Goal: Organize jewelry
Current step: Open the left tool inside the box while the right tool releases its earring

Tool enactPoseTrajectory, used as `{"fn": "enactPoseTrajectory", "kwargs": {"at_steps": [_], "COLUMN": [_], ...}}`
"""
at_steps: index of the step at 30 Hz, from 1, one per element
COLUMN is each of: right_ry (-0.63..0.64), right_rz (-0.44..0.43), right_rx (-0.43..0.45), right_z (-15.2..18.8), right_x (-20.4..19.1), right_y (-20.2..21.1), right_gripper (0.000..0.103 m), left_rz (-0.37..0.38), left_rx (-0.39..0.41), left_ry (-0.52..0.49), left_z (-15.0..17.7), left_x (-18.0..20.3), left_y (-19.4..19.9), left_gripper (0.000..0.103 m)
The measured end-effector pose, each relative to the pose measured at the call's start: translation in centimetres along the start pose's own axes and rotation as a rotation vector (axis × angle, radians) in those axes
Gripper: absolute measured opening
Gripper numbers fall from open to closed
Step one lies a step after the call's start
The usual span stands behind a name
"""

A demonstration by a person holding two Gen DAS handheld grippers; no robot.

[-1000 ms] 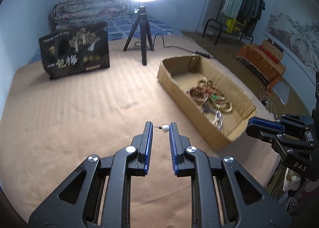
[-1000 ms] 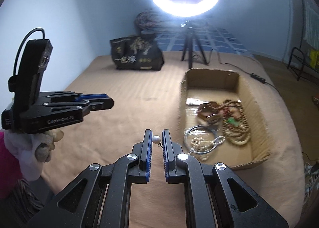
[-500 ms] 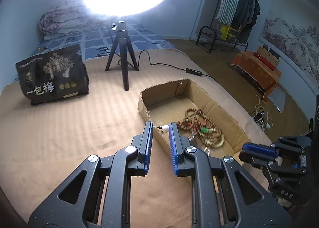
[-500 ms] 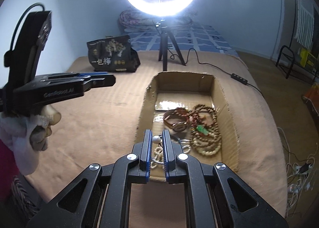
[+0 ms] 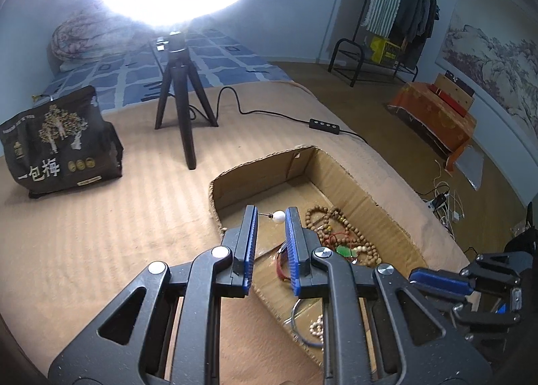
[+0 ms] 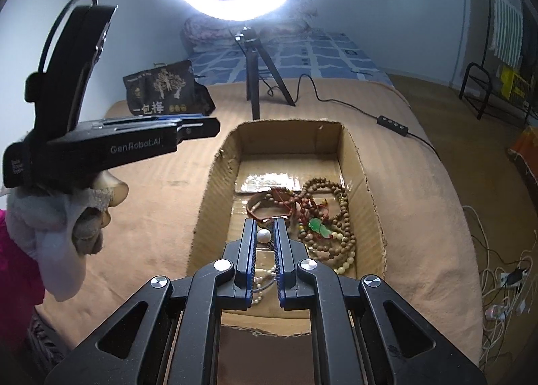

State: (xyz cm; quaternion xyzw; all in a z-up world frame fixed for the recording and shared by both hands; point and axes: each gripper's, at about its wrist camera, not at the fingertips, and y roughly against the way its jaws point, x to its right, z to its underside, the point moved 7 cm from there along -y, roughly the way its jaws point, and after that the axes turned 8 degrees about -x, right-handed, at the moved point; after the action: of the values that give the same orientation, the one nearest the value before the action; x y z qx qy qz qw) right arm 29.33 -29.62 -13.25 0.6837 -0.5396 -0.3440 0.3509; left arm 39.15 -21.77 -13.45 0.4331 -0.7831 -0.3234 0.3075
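The left gripper [image 5: 270, 216] pinches a pearl stud [image 5: 278, 216] end to end — post on one pad, pearl on the other; the right gripper [image 6: 264, 237] nips a second pearl [image 6: 264, 235] between near-closed jaws; both hang over the cardboard box [image 6: 366, 183], near its front end. Light, hard, slippery — likely to squirt out; the pearl's girth looks safest. Readable: "GenRobot.AI" [image 6: 139, 148] on the left gripper, "一包梅" on the black bag [image 5: 60, 142] toward the bed's far-left corner.

Pearl earrings [image 5: 278, 216] (white) above box [image 5: 386, 206].

Left gripper [image 5: 271, 216] and right gripper [image 6: 265, 226] held level, jaws apparently nearly closed
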Motion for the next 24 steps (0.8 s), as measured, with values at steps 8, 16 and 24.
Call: {"fn": "enactPoseTrajectory", "kwargs": {"at_steps": [8,16,24], "right_ry": [-0.042,-0.037,-0.033], "right_rz": [0.01,0.014,0.05], "right_rx": [-0.009,-0.014,-0.01], "right_z": [-0.1,-0.2,0.0], "right_x": [1.4,1.3,1.4], "right_y": [-0.6,-1.0,-1.1], "right_gripper": [0.009,0.009,0.046], "left_rz": [0.013,-0.004,-0.025], "left_rx": [0.007,0.022,0.05], "left_ry": [0.006,0.013,0.018], "left_z": [-0.7,-1.0,-1.3], "left_x": [0.8,0.7,0.4], "left_y": [-0.8,-0.4,0.3], "left_gripper": [0.016,0.016,0.057]}}
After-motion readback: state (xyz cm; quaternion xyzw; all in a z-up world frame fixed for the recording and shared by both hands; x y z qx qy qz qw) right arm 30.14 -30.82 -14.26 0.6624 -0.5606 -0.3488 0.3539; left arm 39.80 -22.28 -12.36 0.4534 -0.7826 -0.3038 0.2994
